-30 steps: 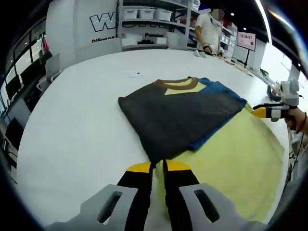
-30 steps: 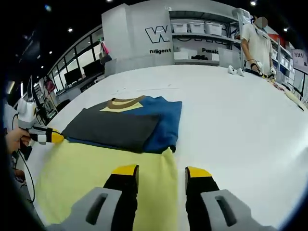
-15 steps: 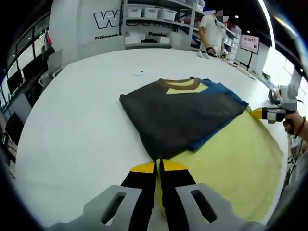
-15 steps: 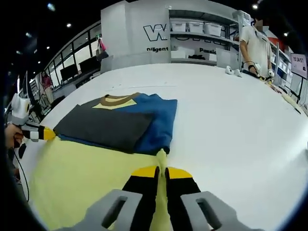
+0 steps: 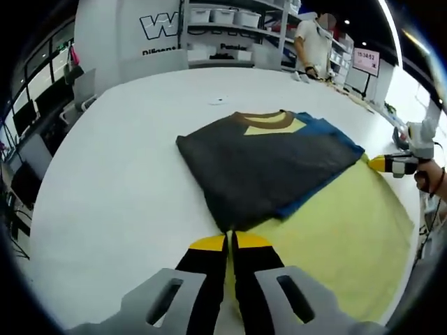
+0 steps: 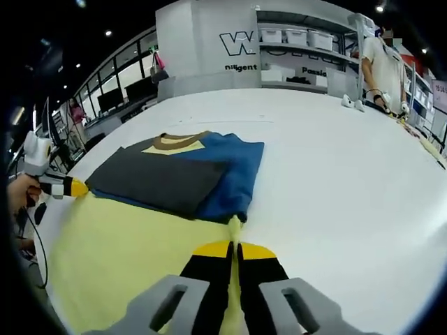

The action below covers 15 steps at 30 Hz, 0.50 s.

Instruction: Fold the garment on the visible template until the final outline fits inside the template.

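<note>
Both grippers are pinched nearly closed on the pale yellow lower part of the garment (image 5: 335, 237), one at each bottom corner. The left gripper (image 5: 229, 244) has its yellow-tipped jaws together on the hem corner just below the dark grey folded panel (image 5: 265, 167). The right gripper (image 6: 233, 250) has its jaws shut on the opposite corner, where a small peak of yellow cloth rises between them.

The garment lies flat on the broad white surface (image 5: 119, 174), well apart from the person (image 5: 314, 45) standing at the far edge. Its brown collar (image 5: 264, 120) points away toward the shelves, and the yellow hem lies nearest the grippers, so the long axis runs from hem to collar. A blue folded layer (image 6: 234, 174) sits beside the grey one. I cannot tell a template apart from the cloth.

The likely trouble is uneven lifting. If one corner rises faster or slips from its thin pinch, the yellow half would land skewed. It would then drag the grey and blue folds out of line, leaving an outline too wide.
</note>
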### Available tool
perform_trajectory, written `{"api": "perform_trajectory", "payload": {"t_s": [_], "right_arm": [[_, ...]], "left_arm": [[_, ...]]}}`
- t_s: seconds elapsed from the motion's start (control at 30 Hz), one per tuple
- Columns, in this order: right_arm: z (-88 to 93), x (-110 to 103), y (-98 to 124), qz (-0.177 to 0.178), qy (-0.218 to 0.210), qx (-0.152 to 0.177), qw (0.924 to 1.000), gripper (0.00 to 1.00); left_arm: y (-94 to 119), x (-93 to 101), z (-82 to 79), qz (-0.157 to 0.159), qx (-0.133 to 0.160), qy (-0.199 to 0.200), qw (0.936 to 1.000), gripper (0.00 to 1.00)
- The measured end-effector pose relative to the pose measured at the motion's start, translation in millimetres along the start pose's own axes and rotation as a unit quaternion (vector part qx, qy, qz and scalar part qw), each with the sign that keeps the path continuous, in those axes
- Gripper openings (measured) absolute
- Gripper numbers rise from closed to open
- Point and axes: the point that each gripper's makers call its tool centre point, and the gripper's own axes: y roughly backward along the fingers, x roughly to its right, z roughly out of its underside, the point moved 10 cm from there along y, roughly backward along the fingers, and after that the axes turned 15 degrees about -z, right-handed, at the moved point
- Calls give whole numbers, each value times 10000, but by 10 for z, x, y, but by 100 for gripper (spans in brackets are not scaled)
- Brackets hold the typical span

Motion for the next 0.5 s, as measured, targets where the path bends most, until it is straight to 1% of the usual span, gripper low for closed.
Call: {"api": "perform_trajectory", "payload": {"t_s": [0.17, 0.5], "right_arm": [[13, -61, -5, -84, 56, -22, 9999, 0], [7, -144, -36, -273, 101, -103, 9995, 0]], "left_arm": [[28, -69, 37, 13, -8, 104, 9999, 1], [72, -190, 79, -26, -44, 101, 9999, 1]]}}
